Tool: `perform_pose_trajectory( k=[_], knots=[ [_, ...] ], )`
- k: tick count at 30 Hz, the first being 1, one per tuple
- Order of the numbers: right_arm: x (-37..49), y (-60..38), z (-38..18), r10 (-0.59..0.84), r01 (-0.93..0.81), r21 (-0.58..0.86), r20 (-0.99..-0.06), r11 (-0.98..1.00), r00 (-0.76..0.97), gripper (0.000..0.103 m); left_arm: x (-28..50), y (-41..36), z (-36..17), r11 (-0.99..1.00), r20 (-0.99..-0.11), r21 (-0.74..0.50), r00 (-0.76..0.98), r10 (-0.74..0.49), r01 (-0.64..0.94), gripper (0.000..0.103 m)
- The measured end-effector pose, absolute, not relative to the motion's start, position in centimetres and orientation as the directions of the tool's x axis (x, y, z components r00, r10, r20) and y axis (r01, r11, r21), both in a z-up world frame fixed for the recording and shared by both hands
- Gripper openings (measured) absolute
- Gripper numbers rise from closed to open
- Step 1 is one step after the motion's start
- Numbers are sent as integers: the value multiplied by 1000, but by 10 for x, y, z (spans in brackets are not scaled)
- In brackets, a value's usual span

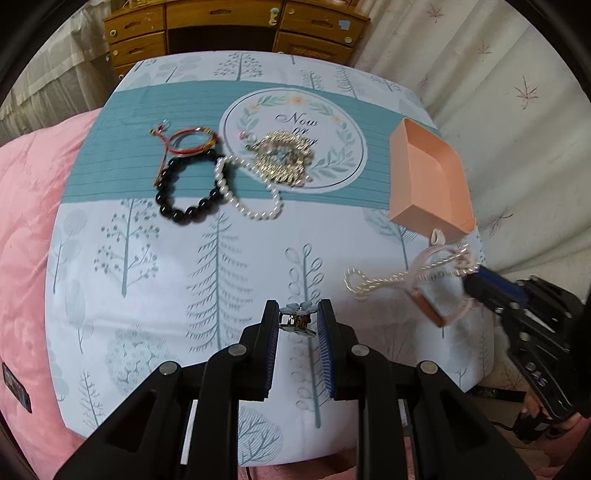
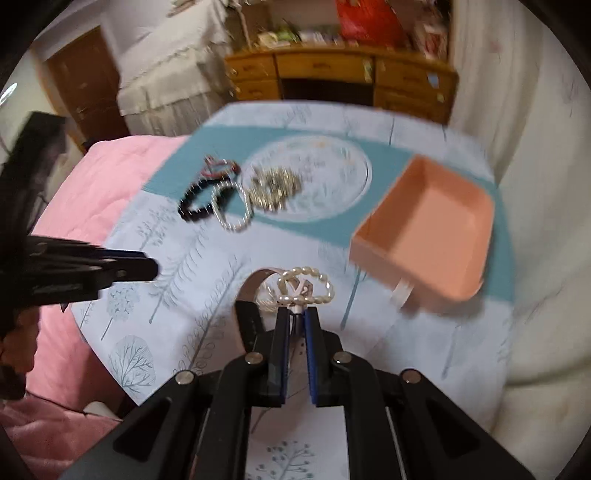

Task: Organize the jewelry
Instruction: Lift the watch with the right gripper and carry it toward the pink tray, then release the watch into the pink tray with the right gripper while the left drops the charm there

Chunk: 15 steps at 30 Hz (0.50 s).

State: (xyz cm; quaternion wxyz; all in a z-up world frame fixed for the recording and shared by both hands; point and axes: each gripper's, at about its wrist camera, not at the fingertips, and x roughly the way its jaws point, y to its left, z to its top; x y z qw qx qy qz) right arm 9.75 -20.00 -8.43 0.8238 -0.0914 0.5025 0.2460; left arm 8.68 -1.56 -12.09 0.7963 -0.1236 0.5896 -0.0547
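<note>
My left gripper [image 1: 298, 320] is shut on a small flower hair clip [image 1: 297, 318] above the near part of the table. My right gripper [image 2: 296, 312] is shut on a pearl headband [image 2: 303, 287] and holds it in the air; in the left wrist view the headband [image 1: 402, 275] hangs just short of the open pink box [image 1: 428, 177]. A black bead bracelet [image 1: 186, 186], a white pearl bracelet [image 1: 248, 192], a red string bracelet [image 1: 186, 142] and a gold hair comb [image 1: 284, 157] lie together at the far middle of the table.
The table wears a tree-print cloth [image 1: 147, 258] with a teal band. A pink bedspread [image 1: 26, 221] lies to the left. A wooden dresser [image 1: 229, 26] stands behind. A pale curtain [image 1: 517, 92] hangs on the right.
</note>
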Motion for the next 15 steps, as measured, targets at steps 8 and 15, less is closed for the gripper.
perform_pose_trajectory(
  k=[8, 15],
  knots=[
    [77, -197, -34, 275, -605, -221, -738, 765, 617, 7, 116, -34, -97, 965, -910, -262, 336, -242, -16, 19],
    [109, -222, -13, 369, -614, -63, -750, 787, 549, 7, 152, -59, -70, 968, -886, -250, 401, -234, 13, 19]
  ],
)
